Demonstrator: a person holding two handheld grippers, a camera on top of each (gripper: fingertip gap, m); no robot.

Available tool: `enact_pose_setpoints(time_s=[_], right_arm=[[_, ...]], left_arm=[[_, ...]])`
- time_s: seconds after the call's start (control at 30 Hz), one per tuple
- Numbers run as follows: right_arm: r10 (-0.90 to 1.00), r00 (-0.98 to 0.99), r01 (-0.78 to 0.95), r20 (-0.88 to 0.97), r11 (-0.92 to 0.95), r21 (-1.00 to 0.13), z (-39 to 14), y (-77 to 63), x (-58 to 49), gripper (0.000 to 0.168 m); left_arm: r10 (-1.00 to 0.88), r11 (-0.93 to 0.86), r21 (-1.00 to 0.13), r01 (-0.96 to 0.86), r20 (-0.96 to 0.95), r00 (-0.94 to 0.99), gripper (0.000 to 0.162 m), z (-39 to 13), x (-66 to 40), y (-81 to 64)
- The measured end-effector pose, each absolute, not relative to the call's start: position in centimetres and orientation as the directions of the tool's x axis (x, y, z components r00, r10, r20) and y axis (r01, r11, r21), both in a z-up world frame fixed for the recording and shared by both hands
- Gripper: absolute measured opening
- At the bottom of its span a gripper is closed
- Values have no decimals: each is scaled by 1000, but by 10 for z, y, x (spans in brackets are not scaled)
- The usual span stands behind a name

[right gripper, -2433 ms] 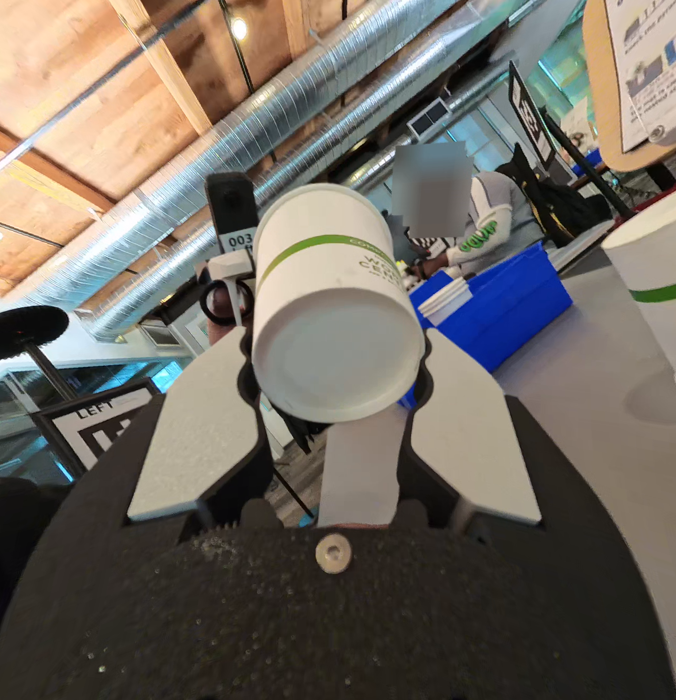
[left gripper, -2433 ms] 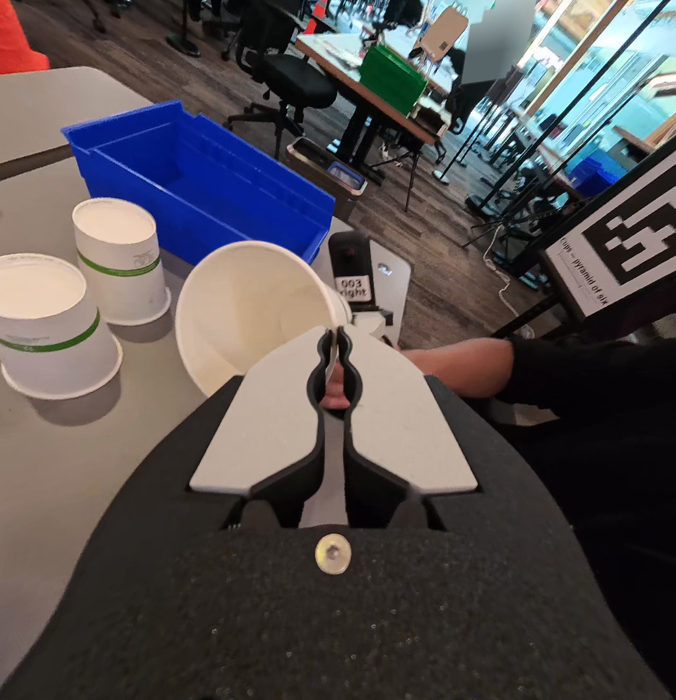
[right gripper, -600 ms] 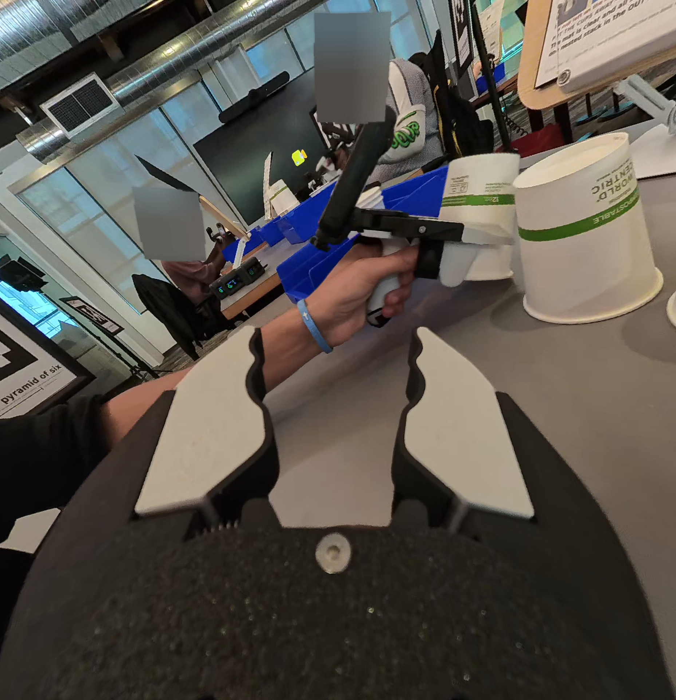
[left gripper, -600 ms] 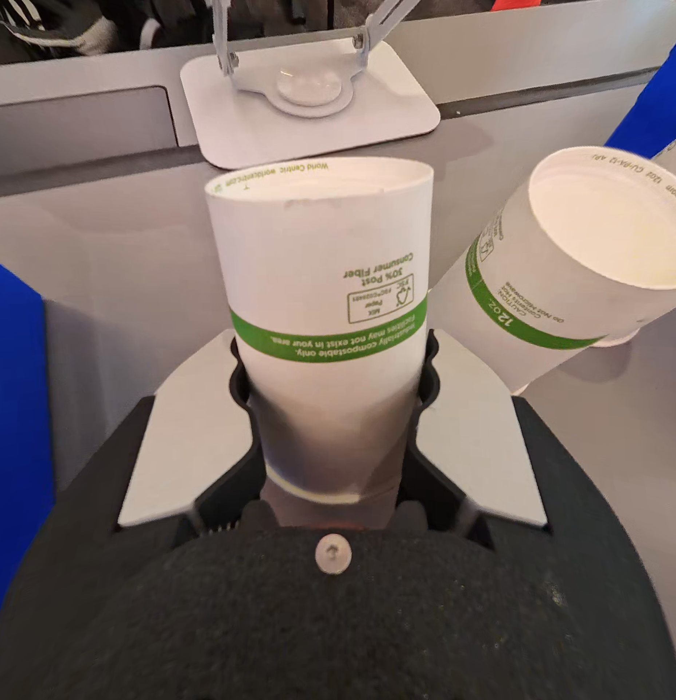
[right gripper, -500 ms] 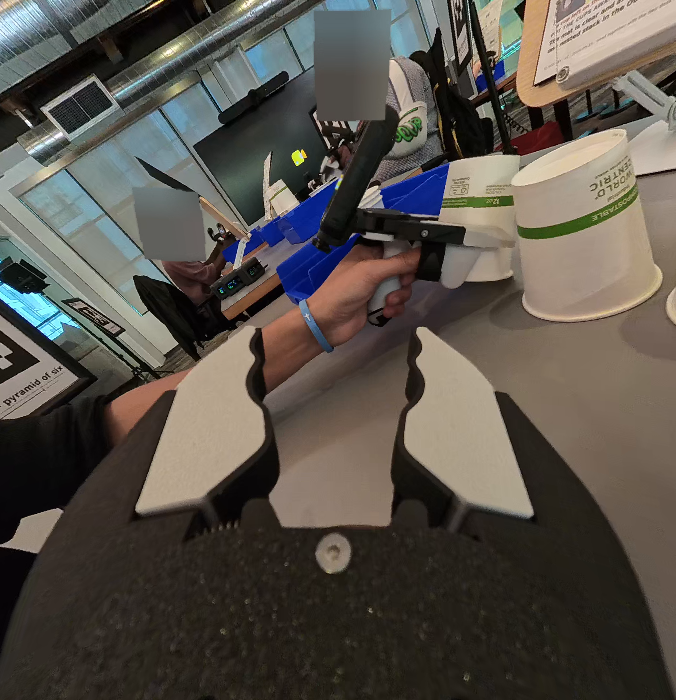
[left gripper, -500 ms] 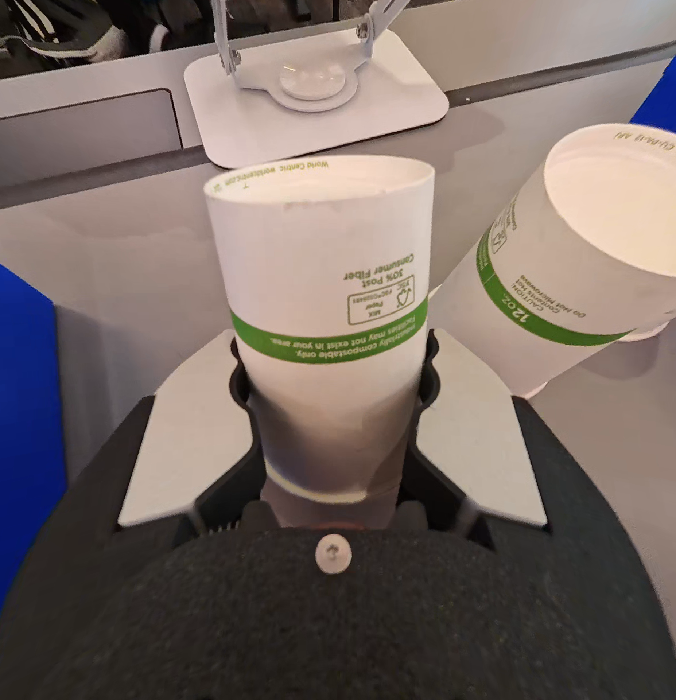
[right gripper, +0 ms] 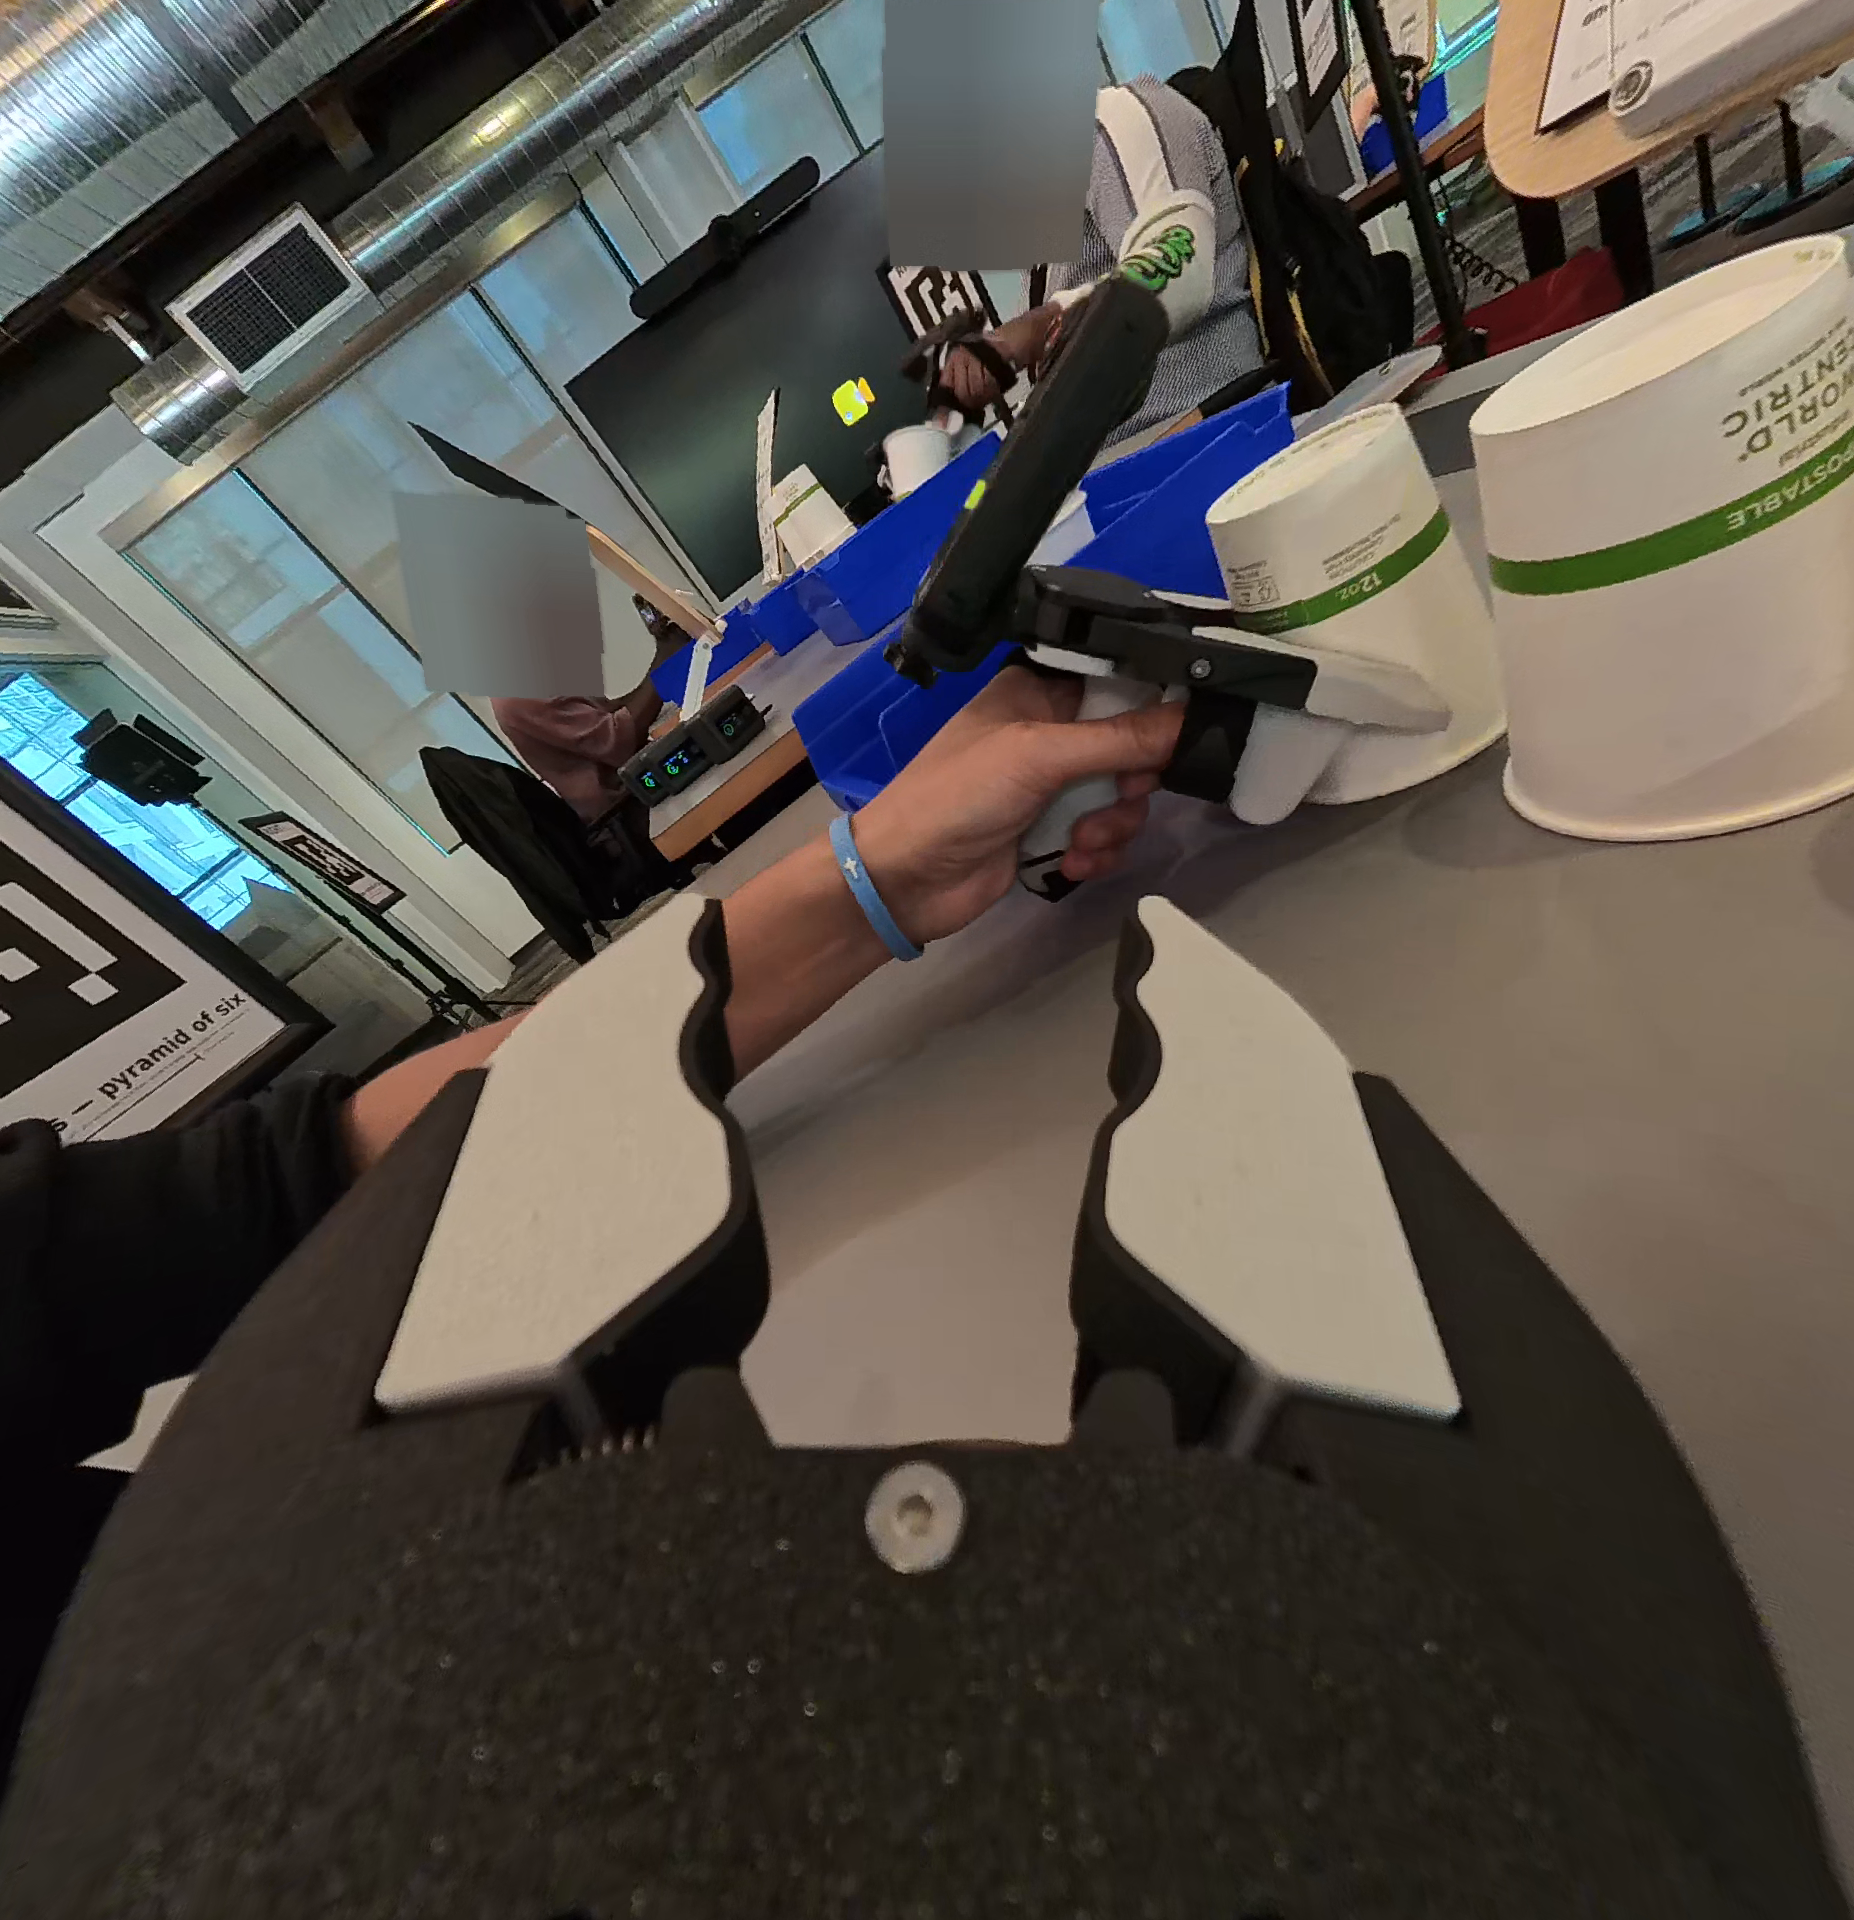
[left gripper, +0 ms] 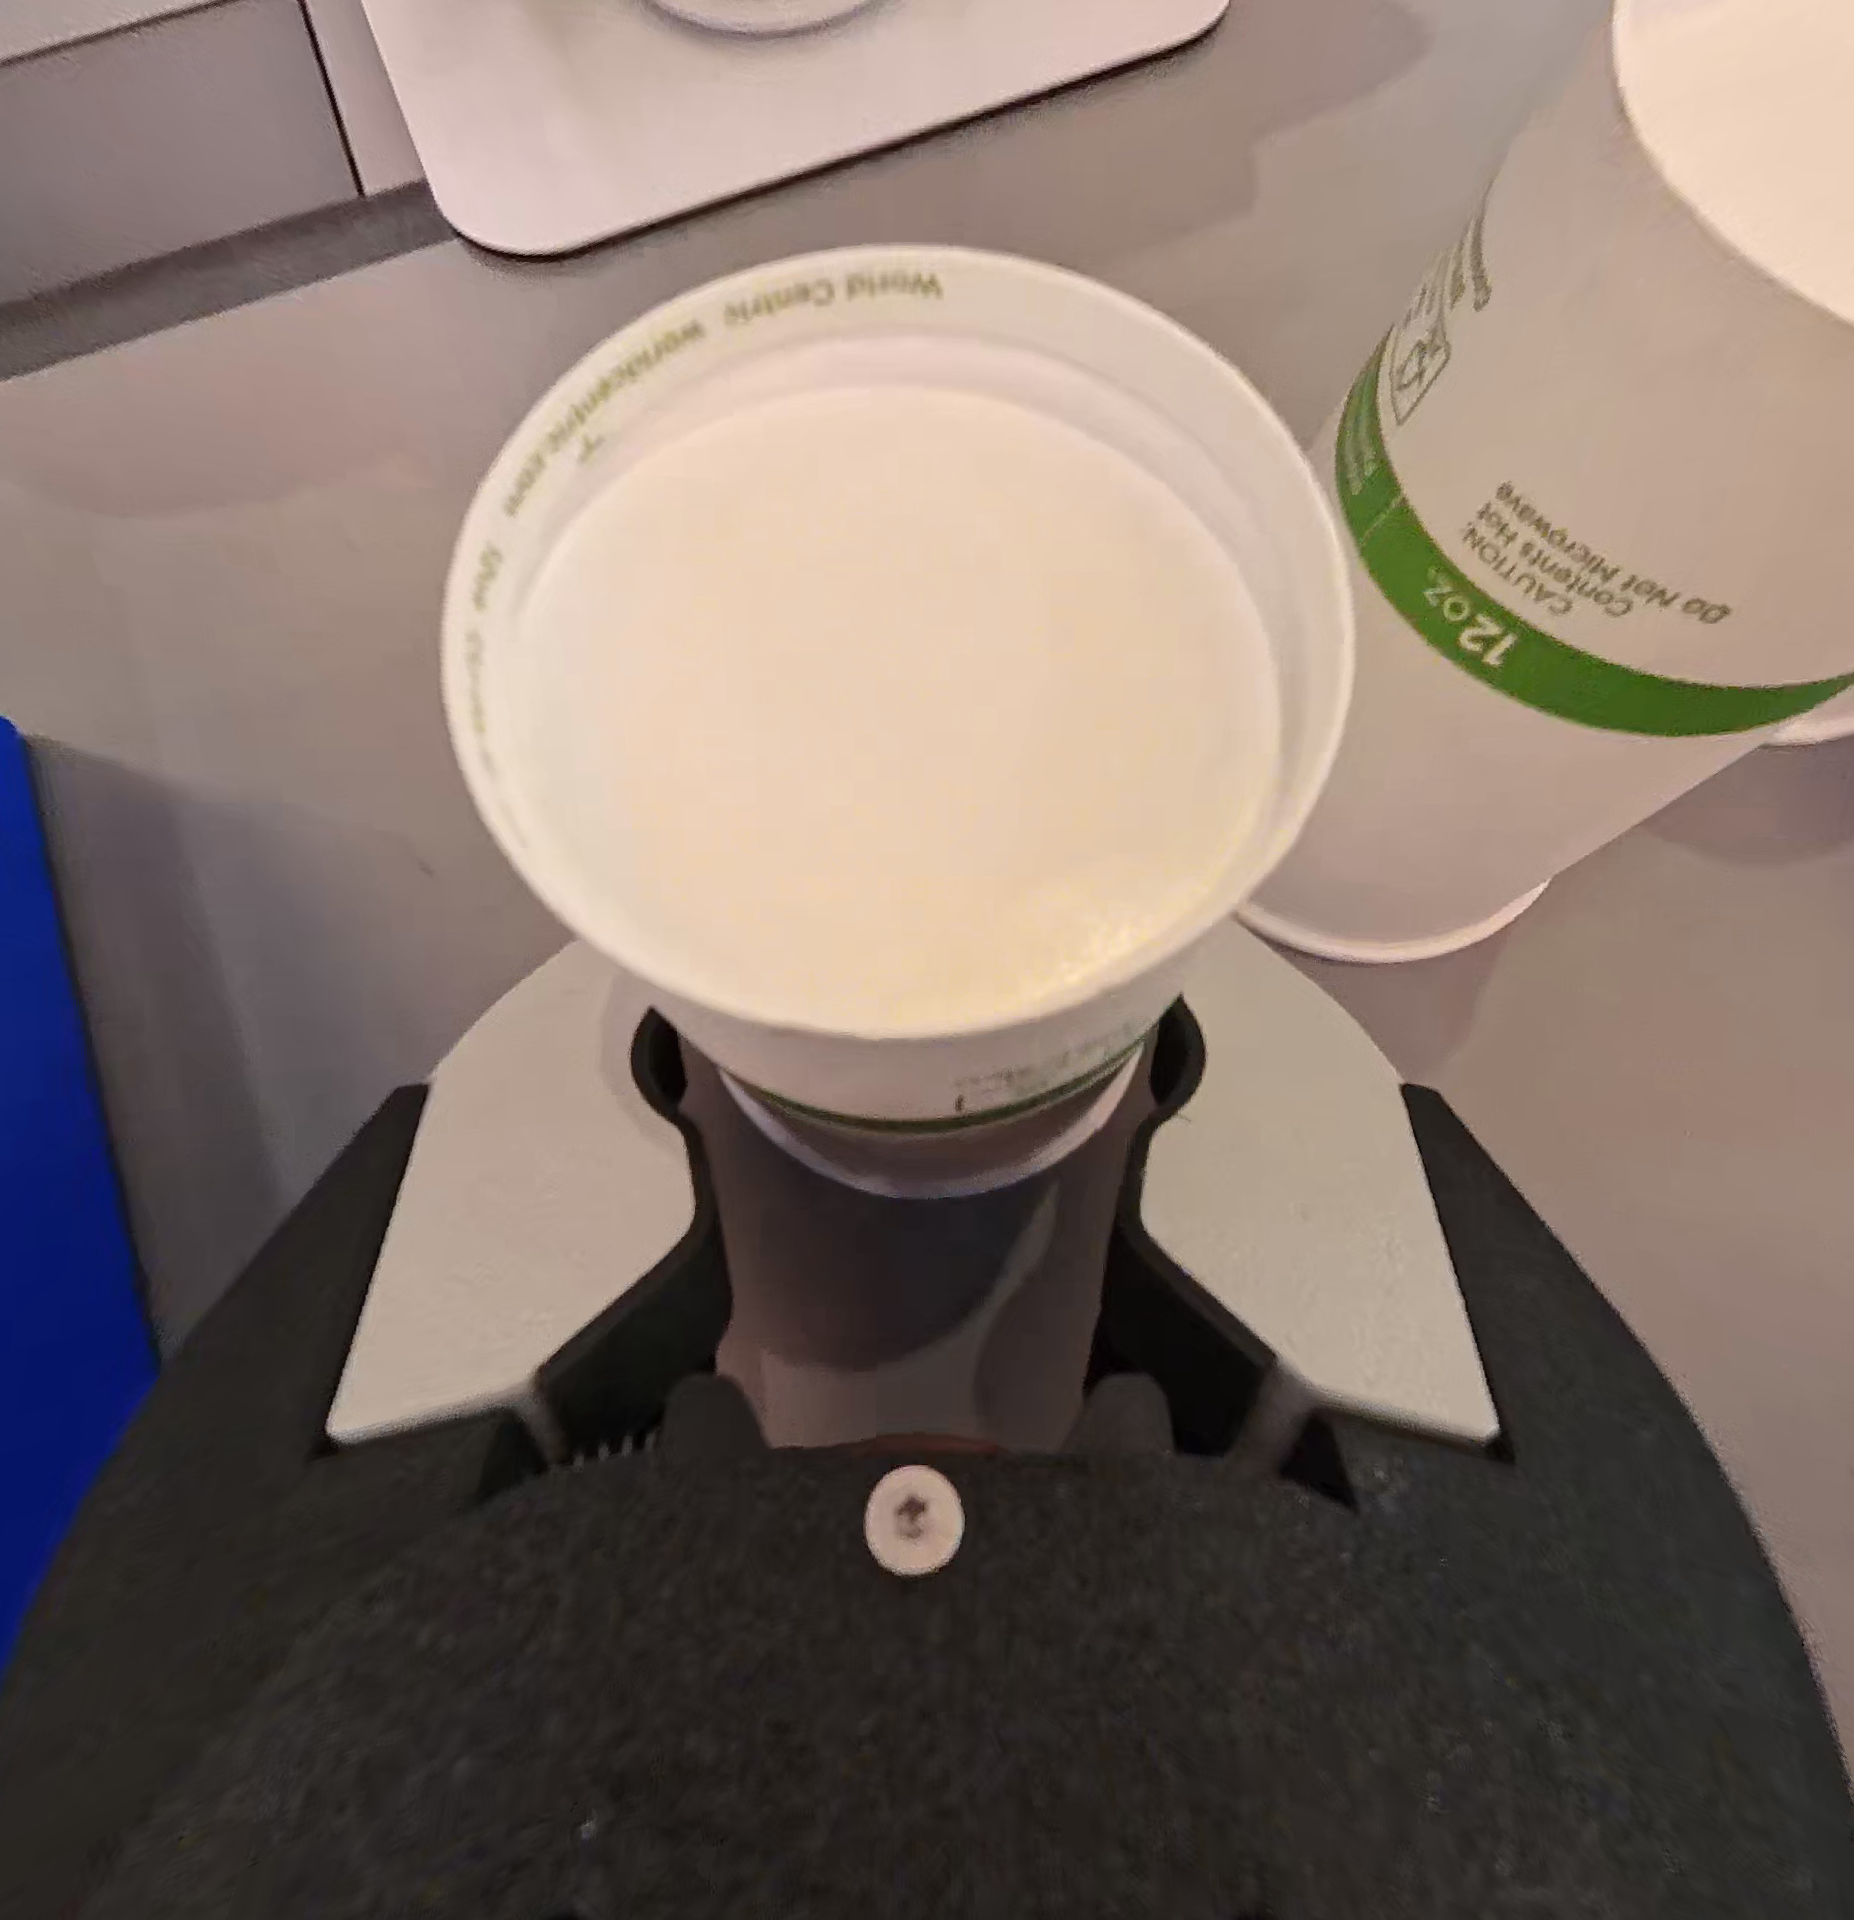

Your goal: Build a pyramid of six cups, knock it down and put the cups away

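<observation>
A white paper cup with a green band (left gripper: 892, 665) is upside down between the fingers of my left gripper (left gripper: 918, 1049), which is shut on its side wall; I look down on its base. It stands close beside a second upside-down cup (left gripper: 1588, 520) on the grey table (left gripper: 279, 520). In the right wrist view the left gripper (right gripper: 1318, 696) holds that cup (right gripper: 1328, 561) low at the table, next to the second cup (right gripper: 1681, 623). My right gripper (right gripper: 923, 925) is open and empty above the table, nearer the front edge.
A blue bin (left gripper: 19, 1039) is at the left and also shows behind the left gripper in the right wrist view (right gripper: 1006, 644). A white stand base (left gripper: 798, 104) lies on the table at the back. People sit at tables behind.
The right gripper has let go of the cup and is open. The left gripper now grips the cup's side, upside down, and has tipped to look down on its base beside the second cup.
</observation>
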State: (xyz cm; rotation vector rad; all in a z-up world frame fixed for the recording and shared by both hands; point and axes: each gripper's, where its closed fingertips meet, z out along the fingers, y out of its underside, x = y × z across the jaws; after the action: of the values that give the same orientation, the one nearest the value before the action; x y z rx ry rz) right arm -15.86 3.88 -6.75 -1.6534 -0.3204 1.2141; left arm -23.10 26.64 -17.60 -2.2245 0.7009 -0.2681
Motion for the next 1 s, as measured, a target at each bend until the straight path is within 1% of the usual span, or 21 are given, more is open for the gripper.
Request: enact_pose_setpoints(time_s=[0.4,0.43,0.47,0.5,0.6,0.7,0.77,0.8,0.83,0.87,0.9,1.0], right_arm=[[682,439,-337,-585,-479,-811,-72,40,-158,70],[681,441,-336,-584,-478,-811,-72,40,-158,70],[681,443,-336,-583,-477,-812,-72,40,-157,71],[681,447,-338,-581,-473,-814,-71,41,-156,71],[676,502,-318,-539,-435,-842,-71,44,-149,75],[628,660,-224,-412,-359,-906,-79,49,-129,78],[576,767,-117,-281,-305,-945,-84,50,-113,79],[565,792,-76,-232,-287,-955,-85,47,-109,78],[550,812,-40,-194,-280,-959,-88,44,-105,77],[529,833,-7,-161,-280,-960,-91,41,-101,77],[520,844,20,-129,-270,-963,-92,37,-99,78],[506,861,82,-51,-237,-968,-93,29,-97,77]], left_arm=[[-576,-551,-726,-410,-24,817,89,-177,-230,264],[-573,-556,-725,-406,-19,819,95,-177,-231,264],[-569,-560,-730,-391,-4,822,106,-175,-231,262],[-571,-557,-738,-380,9,821,111,-169,-231,259],[-592,-484,-778,-399,-45,805,116,-134,-237,246],[-617,-407,-805,-432,-107,780,110,-87,-253,213],[-678,-401,-798,-450,-71,731,104,-74,-262,174],[-702,-413,-790,-454,-41,711,104,-75,-268,153],[-716,-422,-791,-442,-8,698,99,-77,-275,134],[-727,-430,-803,-413,36,686,88,-81,-281,115],[-739,-439,-817,-374,91,668,81,-86,-285,96],[-706,-488,-840,-236,221,673,73,-109,-304,61]])
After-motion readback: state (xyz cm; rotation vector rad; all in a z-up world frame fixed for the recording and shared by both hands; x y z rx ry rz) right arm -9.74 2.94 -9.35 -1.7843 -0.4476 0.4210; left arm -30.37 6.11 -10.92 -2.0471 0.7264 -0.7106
